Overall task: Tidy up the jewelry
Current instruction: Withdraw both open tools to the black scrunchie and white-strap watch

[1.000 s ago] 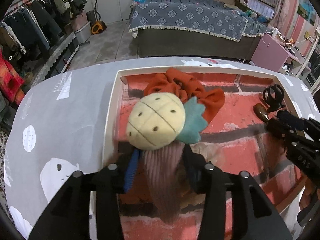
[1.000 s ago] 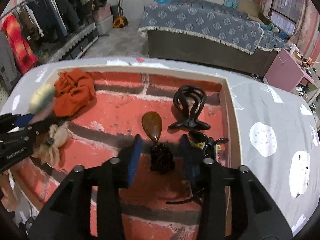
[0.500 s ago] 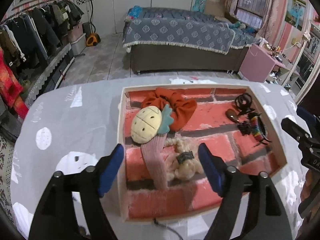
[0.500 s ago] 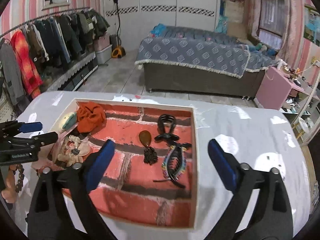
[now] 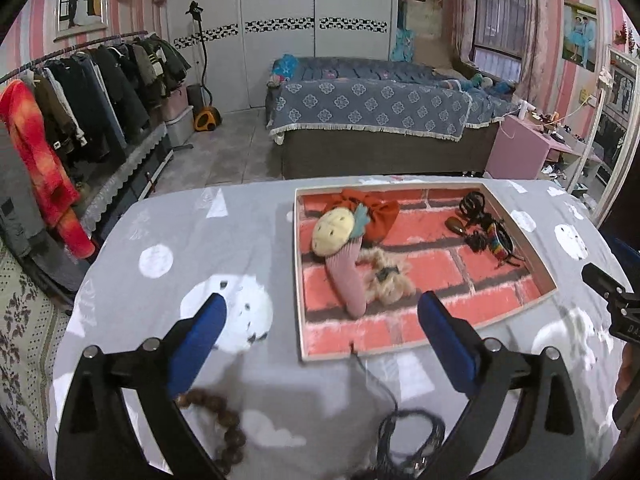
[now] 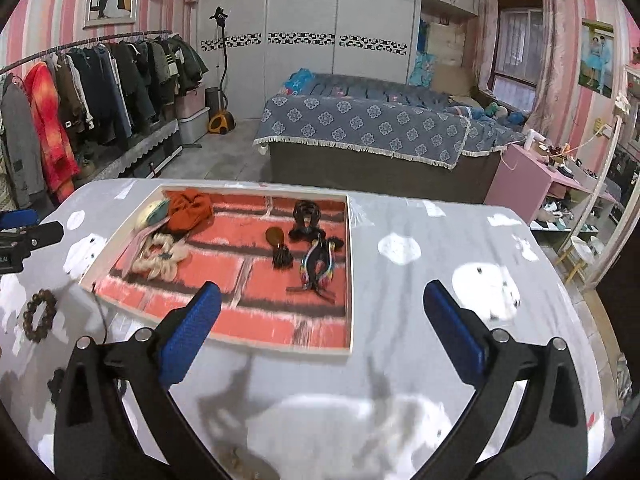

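Both grippers have pulled back from the tray (image 5: pixel 297 280) since a second ago, when the left one was clamped on the pineapple hair tie (image 5: pixel 334 232) and the right one hovered low over the clips. The left gripper (image 5: pixel 320 320) is now spread wide and empty near the tray's near edge; the right gripper (image 6: pixel 320 312) is equally wide and empty. The pineapple hair tie lies in the tray's left half, overlapping the orange scrunchie (image 5: pixel 376 212) and touching the cream scrunchie (image 5: pixel 386 276). A black claw clip (image 6: pixel 306 218), a brown clip (image 6: pixel 276 238) and a striped clip (image 6: pixel 316 264) sit in the tray's right half. Outside the tray's near-left corner lie a bead bracelet (image 6: pixel 38 314), partly hidden by the left finger in the left view, and a blurred dark cord bundle (image 5: pixel 412 436).
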Motion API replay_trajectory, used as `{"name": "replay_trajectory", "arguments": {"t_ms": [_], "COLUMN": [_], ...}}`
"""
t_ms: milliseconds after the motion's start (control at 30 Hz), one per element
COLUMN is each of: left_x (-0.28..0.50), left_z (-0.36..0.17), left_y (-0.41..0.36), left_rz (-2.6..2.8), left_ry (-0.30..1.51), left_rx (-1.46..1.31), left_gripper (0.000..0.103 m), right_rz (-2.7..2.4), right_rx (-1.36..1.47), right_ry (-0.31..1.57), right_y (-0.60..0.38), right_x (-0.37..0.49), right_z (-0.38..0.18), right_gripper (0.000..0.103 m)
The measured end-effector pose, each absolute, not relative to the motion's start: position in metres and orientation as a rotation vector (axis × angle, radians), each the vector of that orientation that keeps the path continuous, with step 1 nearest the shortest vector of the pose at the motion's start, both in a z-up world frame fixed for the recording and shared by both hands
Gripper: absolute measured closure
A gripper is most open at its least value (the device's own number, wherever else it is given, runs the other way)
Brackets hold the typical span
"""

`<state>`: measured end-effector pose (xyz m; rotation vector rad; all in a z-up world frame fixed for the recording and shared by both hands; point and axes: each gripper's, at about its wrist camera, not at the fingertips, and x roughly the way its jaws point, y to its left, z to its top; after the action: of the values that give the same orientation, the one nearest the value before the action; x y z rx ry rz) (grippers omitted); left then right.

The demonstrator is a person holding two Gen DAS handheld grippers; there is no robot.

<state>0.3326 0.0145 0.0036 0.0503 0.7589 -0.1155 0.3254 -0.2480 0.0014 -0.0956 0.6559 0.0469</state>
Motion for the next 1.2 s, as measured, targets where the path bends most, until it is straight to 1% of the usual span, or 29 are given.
{"name": "replay_trajectory", "arguments": {"t_ms": [233,667,833,967,1200], "left_x": [0.289,0.224,0.219,0.220,0.224], "left_z": [-0.011,-0.056,-0.072,-0.083,-0.097], "left_y": [0.023,0.032,0.031,0.032,0.035], "left_rz": [-0.097,-0.054,-0.058,-0.058,-0.077], "left_ry": [0.753,0.769,0.797,0.818,0.865], "left_rx": [0.065,0.073,0.070,0.062,0.029], "left_gripper": [0.009,0.008,0.008,0.008,0.008], "right_rz": [0.025,-0.030,-0.046,-0.041,-0.053], "right_rx": [-0.103,0.005,-0.004,-0.026,-0.053], "right_ry": [0.663,0.735,0.726,0.754,0.769], "right_y": [-0.246,-0.261,-0.256,-0.251,-0.247], "right_x": [0.276,0.235,0.233,0.235,0.236], "right_z": [-0.019,-0.063,-0.071,-0.082,-0.086], "right_gripper": [0.004,0.004,0.004,0.004,0.004]}}
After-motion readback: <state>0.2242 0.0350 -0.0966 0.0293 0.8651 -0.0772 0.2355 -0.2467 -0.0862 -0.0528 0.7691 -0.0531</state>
